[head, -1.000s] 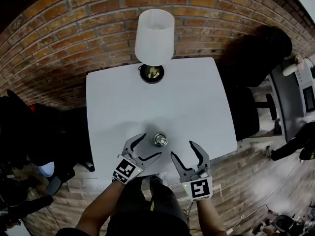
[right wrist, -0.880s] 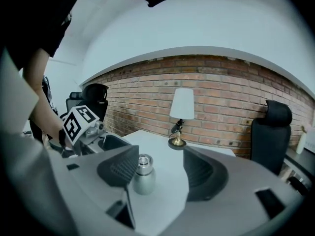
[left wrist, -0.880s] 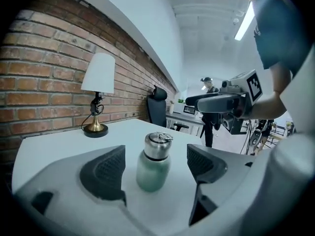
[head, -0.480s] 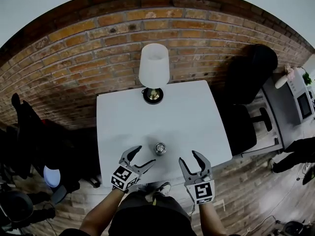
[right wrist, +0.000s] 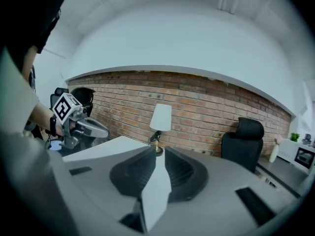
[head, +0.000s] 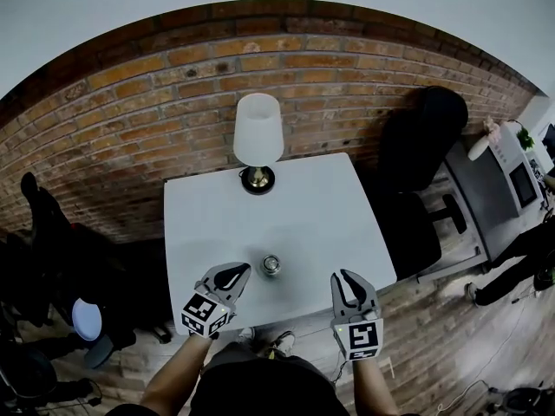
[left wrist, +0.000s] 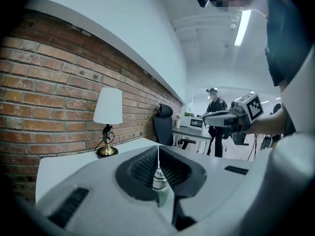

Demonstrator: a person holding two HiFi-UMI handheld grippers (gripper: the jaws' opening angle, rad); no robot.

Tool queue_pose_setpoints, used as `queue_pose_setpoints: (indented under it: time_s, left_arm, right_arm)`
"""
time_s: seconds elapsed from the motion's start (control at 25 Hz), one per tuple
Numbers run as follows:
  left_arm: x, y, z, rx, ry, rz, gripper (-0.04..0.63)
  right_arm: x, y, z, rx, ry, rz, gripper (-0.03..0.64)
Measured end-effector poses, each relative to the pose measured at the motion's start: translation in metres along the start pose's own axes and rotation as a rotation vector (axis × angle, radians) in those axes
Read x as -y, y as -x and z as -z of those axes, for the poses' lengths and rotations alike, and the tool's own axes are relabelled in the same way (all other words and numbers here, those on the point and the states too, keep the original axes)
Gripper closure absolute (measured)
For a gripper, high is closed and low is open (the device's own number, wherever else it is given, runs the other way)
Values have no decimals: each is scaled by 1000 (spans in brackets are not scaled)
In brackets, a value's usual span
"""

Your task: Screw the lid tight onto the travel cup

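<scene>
Travel cup (head: pixel 271 265) upright on the white table (head: pixel 303 206).
It stands near the front edge, between the grippers and touching neither. The left gripper (head: pixel 244 271) is closed and empty; the right gripper (head: pixel 346 276) has just been closing to a slit, empty.

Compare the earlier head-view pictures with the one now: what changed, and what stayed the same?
The left gripper and right gripper drew back from the travel cup toward the person. Their jaws have just been closing on nothing: the left is shut, the right nearly so. The cup stays upright on the table, with the lamp behind it.
</scene>
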State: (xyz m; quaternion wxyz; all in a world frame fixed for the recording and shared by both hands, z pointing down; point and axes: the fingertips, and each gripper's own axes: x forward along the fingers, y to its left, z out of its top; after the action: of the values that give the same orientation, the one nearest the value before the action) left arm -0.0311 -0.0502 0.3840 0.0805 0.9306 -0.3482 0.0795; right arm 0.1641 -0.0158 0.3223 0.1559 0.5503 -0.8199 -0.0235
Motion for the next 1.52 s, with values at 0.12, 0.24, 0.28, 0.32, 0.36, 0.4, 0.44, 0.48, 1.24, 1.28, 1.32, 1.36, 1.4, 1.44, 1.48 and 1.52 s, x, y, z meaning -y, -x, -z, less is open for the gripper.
queue_pose_setpoints:
  time_s: [0.12, 0.24, 0.28, 0.32, 0.36, 0.4, 0.44, 0.48, 1.24, 1.28, 1.32, 1.36, 1.4, 1.44, 1.48, 1.52]
  left_arm:
    - [1, 0, -20, 28, -15, -8, 571]
    - [2, 4, -44, 65, -73, -38, 571]
    - [2, 6, -52, 78, -89, -48, 571]
    - [2, 8, -59, 87, -104, -55, 571]
    - [2, 11, -65, 96, -114, -62, 571]
    - [3, 14, -72, 105, -120, -69, 572]
    - [3, 17, -78, 117, -122, -76, 572]
    - [4, 21, -85, 131, -122, -84, 572]
    - [12, 84, -168, 311, -237, -231, 572]
    - [13, 88, -168, 312, -237, -241, 572]
    - [13, 93, -167, 312, -235, -247, 571]
    - [14, 97, -166, 310, -231, -251, 572]
    - [15, 101, -165, 308, -228, -254, 572]
    - [16, 105, -164, 307, -226, -259, 571]
    - [16, 108, -164, 306, -225, -264, 572]
    - [16, 111, -164, 304, -226, -271, 571]
  right_arm:
    - [12, 8, -10, 26, -6, 25, 587]
    - [16, 15, -22, 51, -16, 30, 602]
    - [17, 16, -25, 57, -16, 30, 603]
    - [17, 17, -29, 63, -17, 28, 603]
    - [18, 18, -32, 73, -18, 28, 603]
    - [19, 18, -36, 86, -21, 27, 603]
    - [21, 19, -39, 97, -24, 27, 603]
    - [22, 20, -43, 104, -29, 27, 603]
    - [86, 57, -74, 227, -76, 126, 603]
    - [90, 61, -73, 218, -77, 138, 603]
    - [93, 65, -73, 215, -84, 148, 603]
    - [95, 68, -72, 216, -95, 155, 603]
    - [97, 71, -71, 216, -103, 162, 603]
    - [99, 75, -70, 214, -111, 168, 603]
    - [100, 77, -68, 212, -122, 172, 603]
    - [102, 80, -66, 211, -135, 174, 603]
